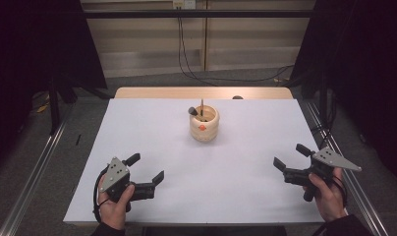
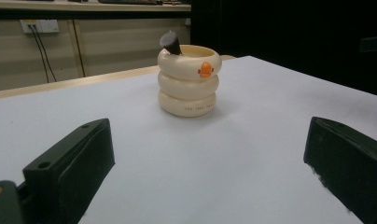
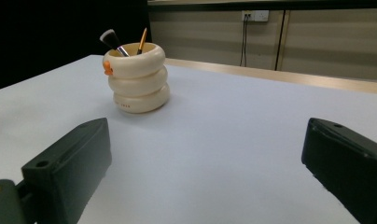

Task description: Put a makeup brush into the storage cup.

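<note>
Risk is tipping: the ringed holder (image 1: 204, 124), at twelve o'clock mid-table with a brush (image 3: 113, 41) inside, could topple if either wide-open, empty gripper, left (image 1: 148, 169) or right (image 1: 290, 158), knocks its rim

One holder (image 1: 204, 125), two brushes (image 3: 113, 41), two hand-held grippers (image 1: 147, 169).

Left gripper (image 1: 147, 167), lower left of the high view: black body and two blocky black jaws, topped by a grey three-cornered plate with dark screw holes. Right gripper (image 1: 290, 157), lower right: same build, black cable trailing. Dark sleeves at the bottom edge.
</note>
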`<state>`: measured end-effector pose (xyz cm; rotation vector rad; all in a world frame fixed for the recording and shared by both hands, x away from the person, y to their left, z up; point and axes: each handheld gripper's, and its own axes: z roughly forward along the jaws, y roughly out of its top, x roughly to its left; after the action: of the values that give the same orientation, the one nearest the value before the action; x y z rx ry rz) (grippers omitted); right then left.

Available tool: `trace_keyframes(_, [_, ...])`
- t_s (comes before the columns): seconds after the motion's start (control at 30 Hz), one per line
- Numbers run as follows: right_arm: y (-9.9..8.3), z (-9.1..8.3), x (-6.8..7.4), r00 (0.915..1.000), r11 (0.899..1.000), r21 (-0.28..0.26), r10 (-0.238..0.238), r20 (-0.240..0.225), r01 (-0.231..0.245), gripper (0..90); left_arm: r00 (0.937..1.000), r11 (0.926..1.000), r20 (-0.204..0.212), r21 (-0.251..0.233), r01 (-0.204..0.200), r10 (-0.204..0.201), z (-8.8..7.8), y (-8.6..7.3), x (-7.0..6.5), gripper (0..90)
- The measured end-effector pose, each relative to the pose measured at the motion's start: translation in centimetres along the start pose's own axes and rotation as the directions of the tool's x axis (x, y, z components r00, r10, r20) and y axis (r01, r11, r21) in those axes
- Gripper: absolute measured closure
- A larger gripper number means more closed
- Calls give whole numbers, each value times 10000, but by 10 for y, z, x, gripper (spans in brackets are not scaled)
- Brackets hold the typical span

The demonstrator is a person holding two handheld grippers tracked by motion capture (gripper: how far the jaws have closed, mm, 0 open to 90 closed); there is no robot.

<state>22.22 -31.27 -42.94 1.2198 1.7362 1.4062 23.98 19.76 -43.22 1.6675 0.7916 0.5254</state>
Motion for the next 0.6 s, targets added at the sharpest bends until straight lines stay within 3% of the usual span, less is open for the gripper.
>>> trace_keyframes(0.13, [-8, -8, -3, 9996, 9997, 30, 224, 158, -225, 7, 10000, 10000, 16, -42, -11, 11, -1, 0, 0, 15])
trace_keyframes(0.2, [-12, -10, -3, 9996, 9999, 123, 104, 271, -108, 7, 10000, 10000, 30, -42, -16, 16, -1, 0, 0, 15])
trace_keyframes(0.37, [-11, -15, -6, 9988, 9994, -220, 287, 404, -278, 7, 10000, 10000, -12, -75, -34, 34, -2, 0, 1, 15])
trace_keyframes(0.5, [-14, -13, -4, 9993, 9996, -29, 264, 259, -263, 11, 10000, 10000, 15, -86, 8, -8, -1, 0, 2, 15])
trace_keyframes(0.6, [-14, -13, -2, 9994, 9996, -201, 223, 276, -218, 21, 10000, 10000, 13, -24, -55, 55, 0, 0, 1, 15])
